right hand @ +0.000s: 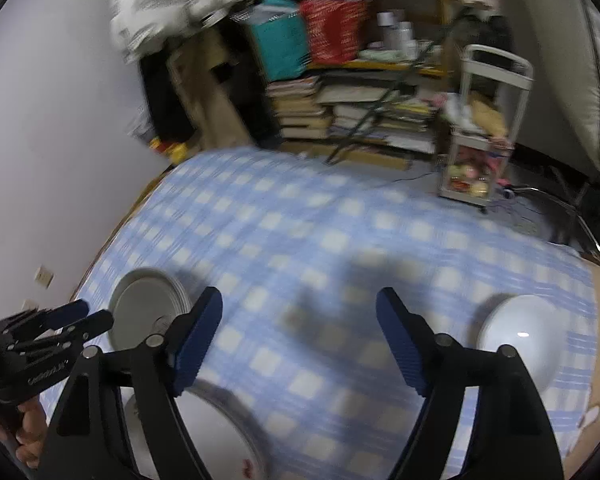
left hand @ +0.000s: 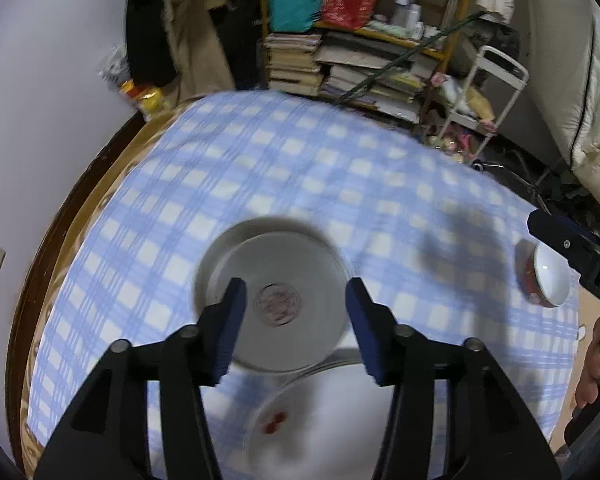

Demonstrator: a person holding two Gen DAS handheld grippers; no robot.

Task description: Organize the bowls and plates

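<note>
White plates [left hand: 276, 300] sit stacked on my blue-checked worktop [left hand: 300, 184], another plate [left hand: 300, 432] nearer me overlapping the stack's edge. A red-patterned bowl [left hand: 546, 276] lies tipped at the worktop's right edge. My left hand-held gripper [left hand: 296, 320] hangs above the stack, jaws apart, empty. My right hand-held gripper [right hand: 300, 340] gapes wide over bare cloth, holding nothing.

A blue-checked table [left hand: 300, 168] carries a plate stack [left hand: 276, 280], another plate [left hand: 320, 420] and a bowl [left hand: 548, 280].
</note>
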